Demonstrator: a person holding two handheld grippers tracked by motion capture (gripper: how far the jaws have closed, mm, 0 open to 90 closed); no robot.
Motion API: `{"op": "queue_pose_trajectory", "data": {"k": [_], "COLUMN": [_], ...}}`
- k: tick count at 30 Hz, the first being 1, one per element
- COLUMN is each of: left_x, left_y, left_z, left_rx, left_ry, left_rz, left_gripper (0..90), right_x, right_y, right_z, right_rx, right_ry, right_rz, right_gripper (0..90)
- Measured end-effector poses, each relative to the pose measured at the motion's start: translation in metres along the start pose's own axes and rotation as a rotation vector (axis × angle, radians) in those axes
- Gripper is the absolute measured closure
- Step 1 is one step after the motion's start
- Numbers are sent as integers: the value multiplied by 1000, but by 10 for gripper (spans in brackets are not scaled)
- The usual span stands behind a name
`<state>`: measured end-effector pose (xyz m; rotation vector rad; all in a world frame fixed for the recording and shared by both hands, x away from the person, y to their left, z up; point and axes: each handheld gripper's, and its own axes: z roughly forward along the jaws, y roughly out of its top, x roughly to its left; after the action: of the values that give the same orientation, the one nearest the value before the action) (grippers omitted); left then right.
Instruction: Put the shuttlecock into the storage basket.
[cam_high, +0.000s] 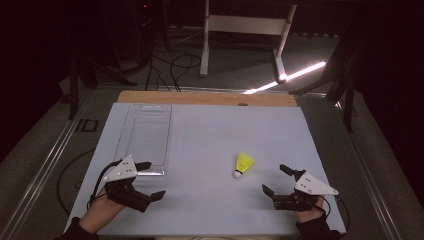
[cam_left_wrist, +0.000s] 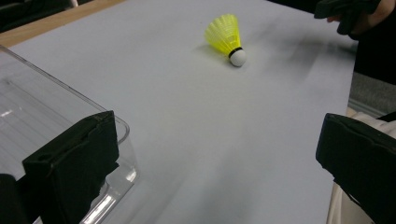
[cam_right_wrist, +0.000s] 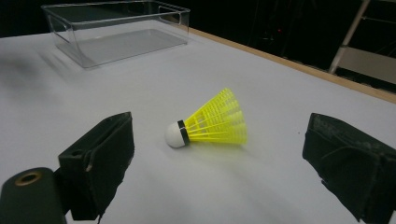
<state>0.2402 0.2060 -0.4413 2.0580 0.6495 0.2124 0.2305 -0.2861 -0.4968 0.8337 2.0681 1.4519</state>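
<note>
Pale grey worktop with a wooden strip along its far edge. Beyond it, a dim floor bearing black cables, the white legs of a frame and a bright light streak.

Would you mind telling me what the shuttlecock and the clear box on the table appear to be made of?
The shuttlecock seems synthetic: its yellow skirt is a moulded lattice of ribs, likely nylon or plastic, not feathers. Its white rounded head looks matte, maybe foam or cork under a coating, with a black band. The clear box looks like rigid transparent plastic, perhaps acrylic: glossy see-through walls with bright glints along the rim.
</note>
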Motion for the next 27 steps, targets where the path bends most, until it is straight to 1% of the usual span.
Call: {"op": "queue_pose_trajectory", "data": {"k": [2, 3, 4, 5, 6, 8, 9, 10, 12, 13, 14, 15, 16, 17, 18, 20, 21, 22, 23, 24, 25, 26, 27], "left_x": [0, 0, 0, -1, -1, -1, -1, -2, -3, -5, -5, -5, -6, -6, -8, -10, -13, -13, -17, -19, -19, -21, -21], "left_y": [1, 4, 4, 6, 8, 9, 10, 12, 15, 19, 19, 21, 23, 25, 28, 33, 37, 37, 40, 42, 42, 43, 43], "left_z": [1, 3, 3, 5, 6, 7, 8, 8, 10, 11, 11, 12, 13, 14, 16, 19, 23, 23, 27, 29, 29, 31, 31], "left_rx": [9, 40, 40, 62, 75, 84, 97, 113, 129, 153, 153, 163, 173, 183, 202, 231, 259, 259, 287, 298, 298, 313, 313], "left_ry": [-2, 3, 3, 16, 9, 10, 16, 10, 8, -7, -7, -2, -6, -11, 0, -13, -12, -12, -9, -21, -21, -37, -37], "left_rz": [1, 9, 9, 15, 18, 16, 19, 20, 9, 2, 2, -3, -12, -12, -7, -12, 0, 0, 16, 20, 20, 25, 25], "left_gripper": [0, 0, 0, 0, 0, 0, 0, 0, 0, 0, 0, 0, 0, 0, 0, 0, 0, 0, 0, 1, 0, 0, 0], "right_x": [0, 0, 0, 0, 0, 0, 0, 0, 0, 0, 0, 0, 0, 1, 1, 1, 1, 1, 1, 1, 1, 1, 1], "right_y": [0, 0, 0, 0, 0, 0, 0, 0, 0, 0, 0, 0, 0, 0, 0, 0, 0, 0, 0, 0, 0, 0, 0], "right_z": [0, 0, 0, 0, 1, 1, 1, 1, 1, 2, 2, 2, 2, 2, 2, 2, 2, 2, 2, 2, 2, 2, 2], "right_rx": [0, 2, 2, 3, 5, 6, 8, 10, 12, 12, 13, 13, 16, 16, 16, 18, 17, 17, 17, 17, 17, 17, 17], "right_ry": [0, -1, -1, -3, -1, -1, 0, 1, 2, 2, 5, 5, 7, 8, 8, 8, 9, 9, 10, 11, 11, 10, 10], "right_rz": [0, 1, 1, -1, -2, -3, -3, -4, -4, -3, -1, -1, -3, -2, -2, -2, -4, -6, -6, -4, -4, -5, -5], "right_gripper": [92, 92, 92, 92, 92, 92, 92, 92, 92, 92, 92, 92, 92, 92, 92, 92, 92, 92, 92, 92, 92, 92, 92]}}
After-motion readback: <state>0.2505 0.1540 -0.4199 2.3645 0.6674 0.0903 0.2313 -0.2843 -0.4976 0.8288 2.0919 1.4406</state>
